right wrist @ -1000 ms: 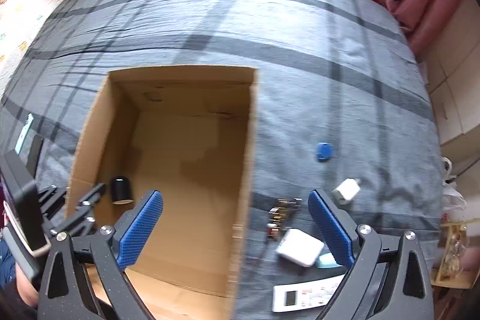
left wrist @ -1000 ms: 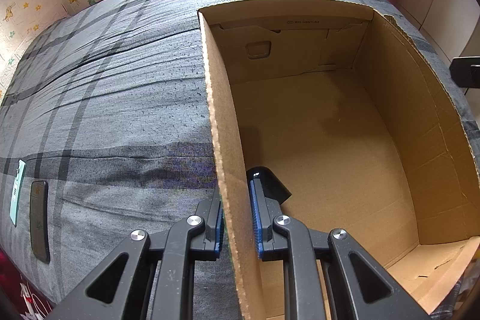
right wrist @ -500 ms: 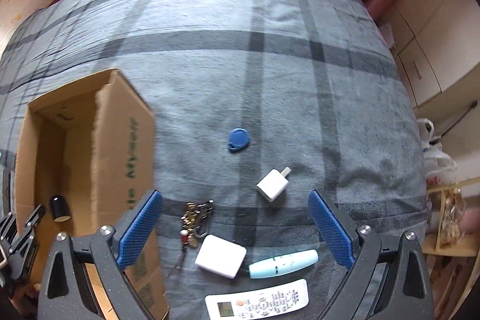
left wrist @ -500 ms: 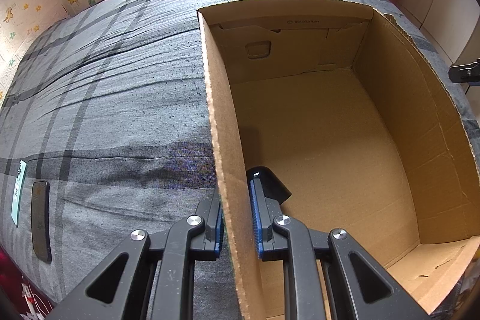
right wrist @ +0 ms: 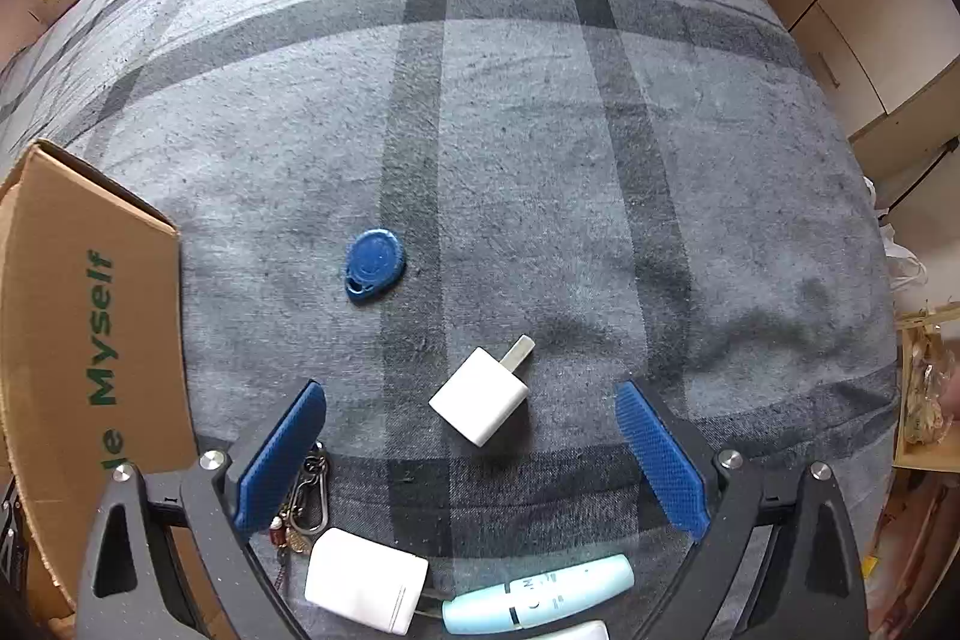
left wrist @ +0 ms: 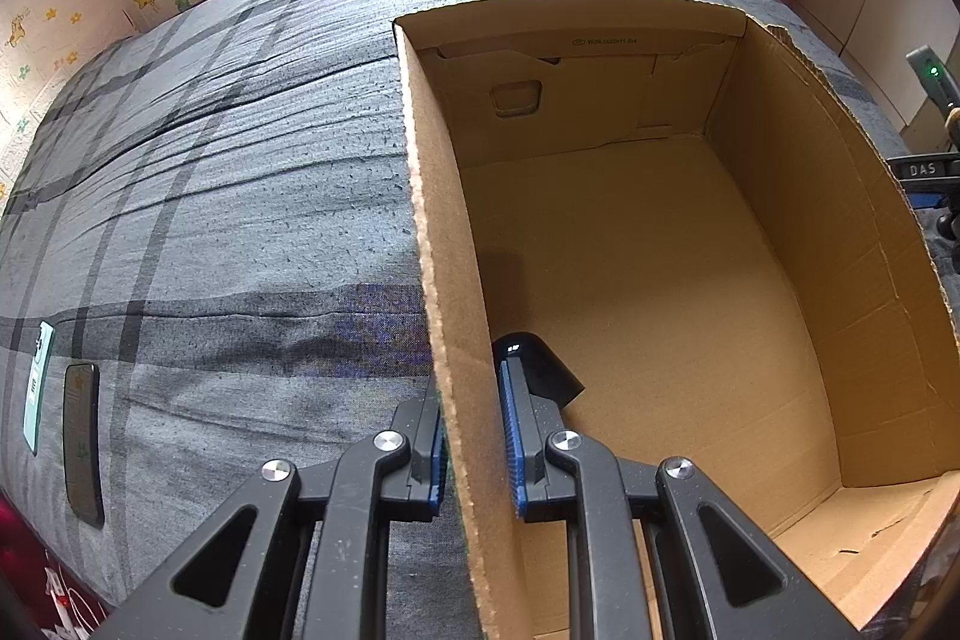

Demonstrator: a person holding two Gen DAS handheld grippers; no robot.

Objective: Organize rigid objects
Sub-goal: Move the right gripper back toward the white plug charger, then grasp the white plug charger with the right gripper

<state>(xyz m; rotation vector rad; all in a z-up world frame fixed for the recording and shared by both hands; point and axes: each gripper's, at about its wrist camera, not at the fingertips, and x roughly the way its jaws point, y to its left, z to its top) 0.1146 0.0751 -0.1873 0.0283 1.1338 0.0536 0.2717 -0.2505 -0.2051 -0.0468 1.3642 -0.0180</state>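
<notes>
In the left wrist view my left gripper (left wrist: 474, 436) is shut on the left wall of the open cardboard box (left wrist: 444, 280), one finger outside and one inside. A small black object (left wrist: 540, 370) stands on the box floor by the inner finger. In the right wrist view my right gripper (right wrist: 471, 436) is open, pointing down over a white USB charger cube (right wrist: 483, 394) that lies on the bed between its fingers, untouched. A blue key fob (right wrist: 373, 265) lies farther up. The box's outer wall (right wrist: 90, 340) is at the left edge.
Near the right gripper's base lie a bunch of keys (right wrist: 306, 496), a white case (right wrist: 366, 586) and a pale blue pen-shaped device (right wrist: 540, 601). A dark phone (left wrist: 81, 436) and a green card (left wrist: 37, 388) lie left of the box. The grey plaid bedspread (right wrist: 540, 130) stretches beyond.
The right gripper has swung right, away from the box, and dropped lower over the charger cube, which now lies between its open fingers. The left gripper has kept its grip on the box wall.
</notes>
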